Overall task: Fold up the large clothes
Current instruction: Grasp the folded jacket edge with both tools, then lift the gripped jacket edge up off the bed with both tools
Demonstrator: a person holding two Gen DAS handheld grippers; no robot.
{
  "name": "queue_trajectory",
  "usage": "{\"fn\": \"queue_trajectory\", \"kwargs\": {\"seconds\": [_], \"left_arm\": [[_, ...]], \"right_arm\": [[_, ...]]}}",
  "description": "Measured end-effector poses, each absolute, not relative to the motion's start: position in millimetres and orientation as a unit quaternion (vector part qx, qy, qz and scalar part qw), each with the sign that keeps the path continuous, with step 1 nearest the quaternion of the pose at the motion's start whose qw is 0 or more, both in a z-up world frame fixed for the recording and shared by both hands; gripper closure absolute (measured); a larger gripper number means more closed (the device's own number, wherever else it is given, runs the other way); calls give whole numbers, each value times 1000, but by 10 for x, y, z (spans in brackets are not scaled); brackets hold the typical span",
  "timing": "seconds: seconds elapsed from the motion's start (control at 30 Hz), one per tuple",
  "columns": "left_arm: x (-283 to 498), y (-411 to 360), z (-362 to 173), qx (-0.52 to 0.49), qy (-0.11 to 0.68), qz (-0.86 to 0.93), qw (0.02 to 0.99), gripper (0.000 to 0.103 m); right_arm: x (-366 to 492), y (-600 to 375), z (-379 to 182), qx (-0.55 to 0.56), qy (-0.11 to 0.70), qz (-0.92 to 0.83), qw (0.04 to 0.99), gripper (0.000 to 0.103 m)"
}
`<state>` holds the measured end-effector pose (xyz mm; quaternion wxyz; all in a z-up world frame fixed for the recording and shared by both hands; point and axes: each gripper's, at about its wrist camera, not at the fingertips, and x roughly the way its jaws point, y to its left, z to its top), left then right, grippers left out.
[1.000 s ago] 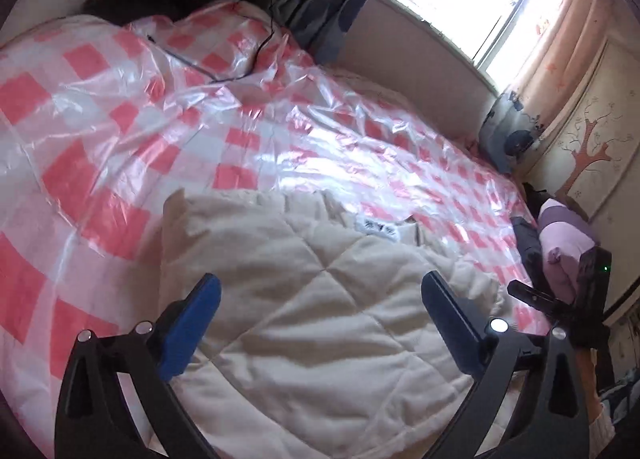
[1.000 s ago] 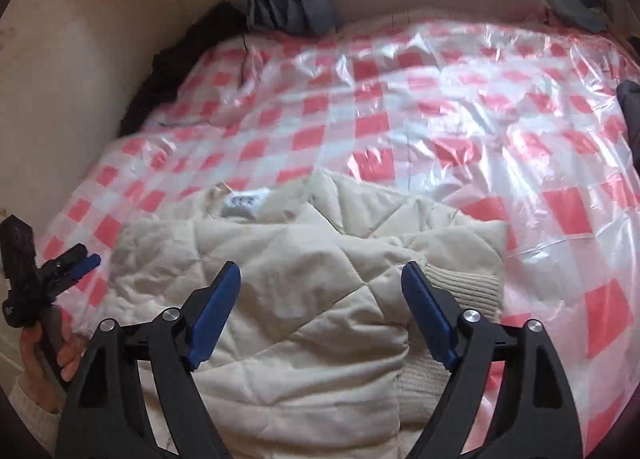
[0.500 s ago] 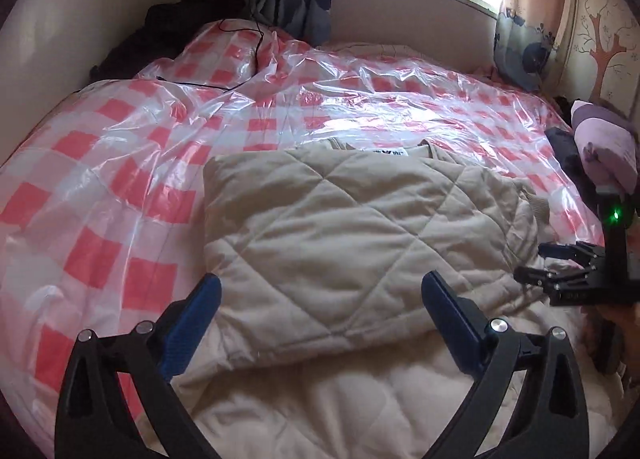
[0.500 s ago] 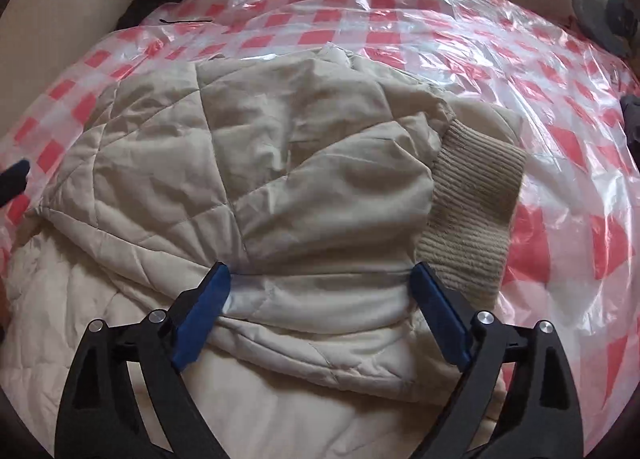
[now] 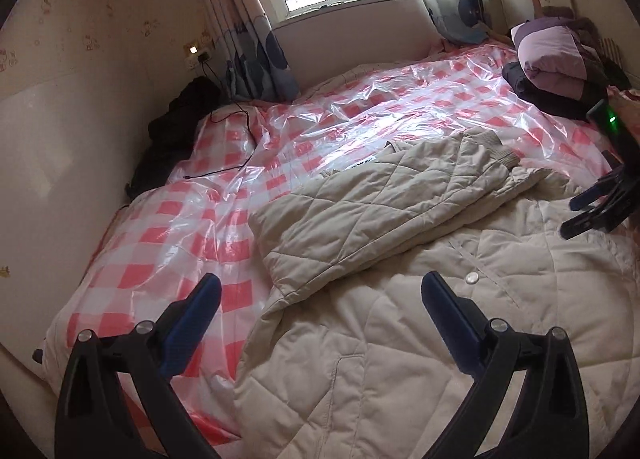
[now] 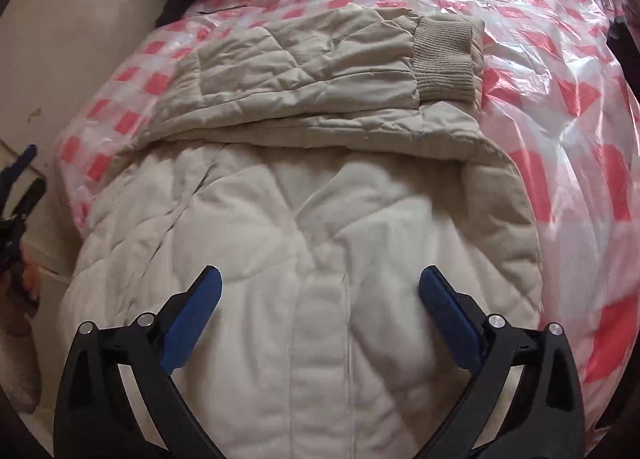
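The right gripper (image 6: 318, 291) is hovering with jaws that have just been opening wide, nothing between them, above the cream quilted jacket (image 6: 304, 227). The left gripper (image 5: 320, 299) is also gaping empty. The jacket is lying on the checked plastic sheet (image 5: 168, 243), its ribbed cuff (image 6: 446, 59) at one o'clock.

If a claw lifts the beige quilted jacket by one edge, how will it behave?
The quilted jacket will probably flop and drape, given its soft folds. It looks puffy, so likely light. It may slide on the glossy plastic sheet.
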<state>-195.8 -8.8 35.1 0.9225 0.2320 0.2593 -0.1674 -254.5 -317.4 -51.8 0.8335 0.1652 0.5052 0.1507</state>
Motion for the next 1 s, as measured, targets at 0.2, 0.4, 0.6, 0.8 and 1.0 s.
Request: {"fn": "queue_trajectory", "kwargs": {"seconds": [0.2, 0.4, 0.6, 0.8, 1.0], "left_arm": [[-2200, -19, 346, 254, 250, -159, 921, 7], [-2345, 27, 324, 260, 251, -158, 919, 7], [-2311, 229, 263, 184, 326, -244, 894, 7], [-2066, 1446, -104, -107, 439, -316, 834, 7], [-2028, 2601, -1047, -350, 489, -293, 743, 7]], "right_arm": [[-3605, -3711, -501, 294, 484, 174, 806, 7], [-4365, -4192, -857, 372, 493, 138, 774, 7], [-4593, -4393, -1316, 486, 460, 182, 721, 7], [-4751, -4459, -1657, 559, 427, 221, 676, 7], [-4770, -4489, -1876, 609, 373, 268, 647, 7]]}}
